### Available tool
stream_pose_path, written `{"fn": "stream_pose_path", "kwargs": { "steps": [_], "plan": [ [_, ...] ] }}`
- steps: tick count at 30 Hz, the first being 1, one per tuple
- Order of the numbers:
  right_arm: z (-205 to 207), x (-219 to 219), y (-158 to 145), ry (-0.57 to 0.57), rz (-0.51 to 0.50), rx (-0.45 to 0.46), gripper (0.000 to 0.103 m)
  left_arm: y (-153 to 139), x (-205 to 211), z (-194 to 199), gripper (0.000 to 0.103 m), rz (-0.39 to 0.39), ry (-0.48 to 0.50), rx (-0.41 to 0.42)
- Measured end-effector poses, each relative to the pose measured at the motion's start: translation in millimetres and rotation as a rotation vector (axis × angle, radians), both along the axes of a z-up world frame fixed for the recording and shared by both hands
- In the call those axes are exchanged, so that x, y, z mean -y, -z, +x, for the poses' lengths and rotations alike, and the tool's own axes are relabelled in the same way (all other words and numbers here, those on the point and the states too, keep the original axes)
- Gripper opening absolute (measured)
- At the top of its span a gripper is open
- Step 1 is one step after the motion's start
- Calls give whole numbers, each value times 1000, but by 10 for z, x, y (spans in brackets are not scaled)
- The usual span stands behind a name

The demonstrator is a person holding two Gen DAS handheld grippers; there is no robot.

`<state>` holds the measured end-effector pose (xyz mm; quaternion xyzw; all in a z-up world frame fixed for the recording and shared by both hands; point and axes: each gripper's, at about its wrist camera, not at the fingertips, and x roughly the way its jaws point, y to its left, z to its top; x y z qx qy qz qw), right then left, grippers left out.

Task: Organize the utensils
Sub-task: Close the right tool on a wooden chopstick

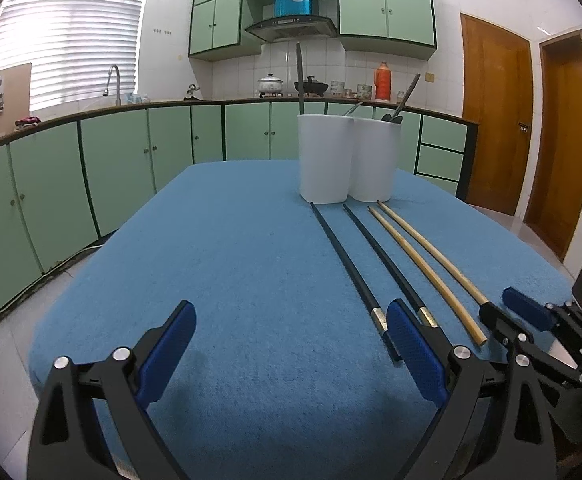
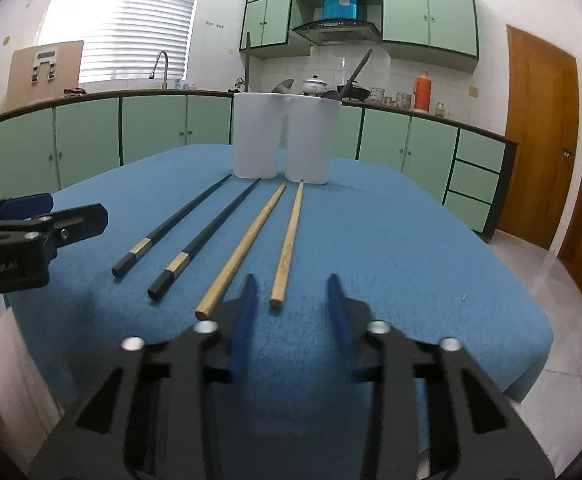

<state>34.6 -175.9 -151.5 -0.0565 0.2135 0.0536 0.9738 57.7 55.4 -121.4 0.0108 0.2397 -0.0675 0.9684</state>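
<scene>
Nearest the right wrist camera, the right gripper [image 2: 291,292] is hovering low over the blue cloth [image 2: 411,260] with its blue pads [image 2: 243,320] standing a modest way apart, gripping nothing; the butt end of the right-hand wooden chopstick [image 2: 289,240] is lying just ahead of the gap, not between the pads. To its left, the left gripper [image 1: 291,344] is standing wide open and empty above the cloth, its right-hand finger [image 1: 415,352] covering the near end of a black chopstick [image 1: 387,264]. Beyond the grippers, four chopsticks are lying side by side, pointing away: two black ones, the other black chopstick [image 1: 345,268] outermost on the left, then the second wooden chopstick [image 2: 243,248] and the first. At their far tips, two white tubs are standing side by side. The left tub [image 2: 257,140] is holding a tall dark handle, and the right tub [image 2: 311,140] is holding dark utensils whose handles are leaning rightward; what kind they are I cannot tell.
</scene>
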Motion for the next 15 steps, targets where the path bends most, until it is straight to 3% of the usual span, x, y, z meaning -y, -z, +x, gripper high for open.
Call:
{"fn": "stream_pose_path", "kwargs": {
  "steps": [5,15],
  "plan": [
    [-17,-20,3,-8,16,-7,6,-21,5,-21,94,-8,1,5],
    [-51,116,-118,9,67,-9,6,-5,106,-52,93,-8,15,-4]
  ]
}}
